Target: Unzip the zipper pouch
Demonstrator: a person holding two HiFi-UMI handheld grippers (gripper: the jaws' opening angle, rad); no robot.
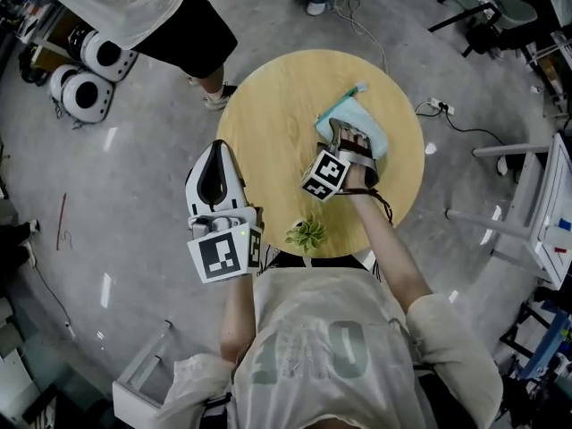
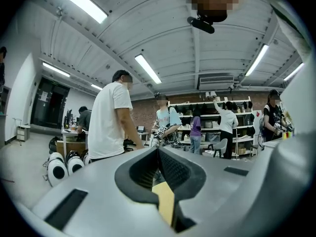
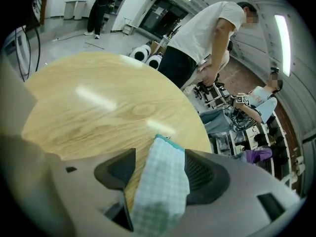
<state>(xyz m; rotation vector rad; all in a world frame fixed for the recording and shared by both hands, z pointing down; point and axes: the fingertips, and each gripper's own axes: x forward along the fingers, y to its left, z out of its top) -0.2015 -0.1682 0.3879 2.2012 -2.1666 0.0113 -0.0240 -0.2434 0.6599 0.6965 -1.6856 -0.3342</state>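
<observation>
Your right claw [image 3: 159, 152] is clamped on the pouch [image 3: 160, 181]. Its jaws stand well apart with the cloth filling most of the gap between them. In the right gripper view, the cloth lies against the black pad at the right of the frame. A thin strip of tabletop shows between the cloth and the front of the pad at the left. The pouch is soft cloth in a fine pale green and white check. A teal band, the zipper edge, runs across its far end at the centre of the frame. The zipper pull cannot be made out.

In the head view, the right claw [image 1: 347, 132] sits right of centre, with the pouch [image 1: 359, 114] reaching past it toward the top of the frame. Both are over the upper right part of the round wooden table [image 1: 268, 96]. Whether the pouch rests on the wood cannot be told.

Your left claw [image 2: 158, 148] has its jaws together and holds nothing. In the head view, the left claw [image 1: 217, 147] is left of centre, at the table's left edge.

A small green plant [image 1: 307, 235] stands at the table's bottom edge. A person in a white shirt [image 1: 134, 7] stands on the grey floor at the upper left.
</observation>
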